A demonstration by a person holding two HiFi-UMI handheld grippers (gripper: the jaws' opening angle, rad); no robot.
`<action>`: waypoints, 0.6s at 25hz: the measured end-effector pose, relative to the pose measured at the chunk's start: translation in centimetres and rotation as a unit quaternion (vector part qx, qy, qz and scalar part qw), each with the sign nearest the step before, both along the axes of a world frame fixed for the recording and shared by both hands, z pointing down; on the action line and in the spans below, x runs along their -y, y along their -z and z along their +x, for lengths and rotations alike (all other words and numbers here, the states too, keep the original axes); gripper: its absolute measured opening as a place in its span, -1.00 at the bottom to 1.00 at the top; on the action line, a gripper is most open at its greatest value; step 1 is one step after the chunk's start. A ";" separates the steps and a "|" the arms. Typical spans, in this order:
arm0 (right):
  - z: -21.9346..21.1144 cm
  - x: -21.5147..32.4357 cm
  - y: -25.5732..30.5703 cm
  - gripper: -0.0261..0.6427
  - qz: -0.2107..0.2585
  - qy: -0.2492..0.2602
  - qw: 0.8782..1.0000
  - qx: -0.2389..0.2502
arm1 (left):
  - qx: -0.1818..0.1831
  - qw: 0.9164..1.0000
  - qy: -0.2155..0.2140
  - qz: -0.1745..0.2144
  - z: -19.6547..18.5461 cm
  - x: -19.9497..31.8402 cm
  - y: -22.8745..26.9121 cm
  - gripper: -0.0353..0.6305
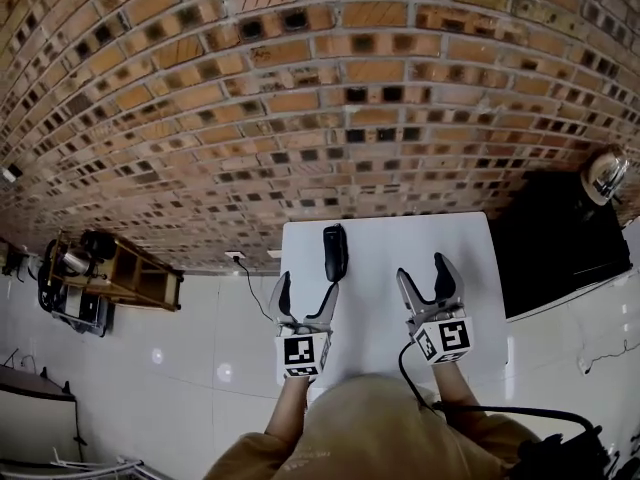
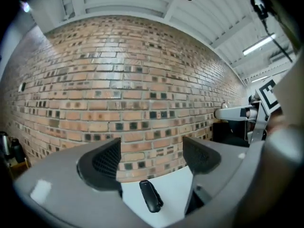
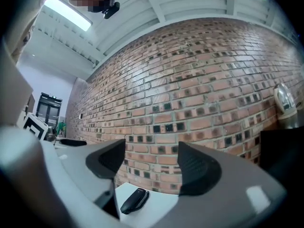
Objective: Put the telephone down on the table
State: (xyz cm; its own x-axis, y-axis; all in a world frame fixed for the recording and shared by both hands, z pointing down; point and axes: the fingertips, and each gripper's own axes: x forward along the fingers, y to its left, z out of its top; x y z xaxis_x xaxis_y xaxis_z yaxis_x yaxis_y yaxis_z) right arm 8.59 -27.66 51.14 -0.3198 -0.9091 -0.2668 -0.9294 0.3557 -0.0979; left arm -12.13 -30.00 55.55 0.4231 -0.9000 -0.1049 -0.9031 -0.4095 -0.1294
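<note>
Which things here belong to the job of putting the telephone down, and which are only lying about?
Job: black oblong telephone handset, lying on the white rectangular table; left gripper, open, empty; right gripper, open, empty.
Lying about: wooden trolley; black cabinet; red brick wall.

You hold both grippers out roughly level, side by side. Your left gripper [image 1: 308,293] has its jaws wide apart. Your right gripper [image 1: 424,280], just beside it, is spread too. Your forearms [image 1: 288,408] run straight back behind them.
</note>
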 end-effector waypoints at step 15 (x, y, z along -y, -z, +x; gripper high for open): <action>-0.9 -3.0 0.8 0.07 0.001 -0.011 0.999 -0.038 | -0.078 0.996 -0.032 0.001 0.4 -3.7 2.9 0.30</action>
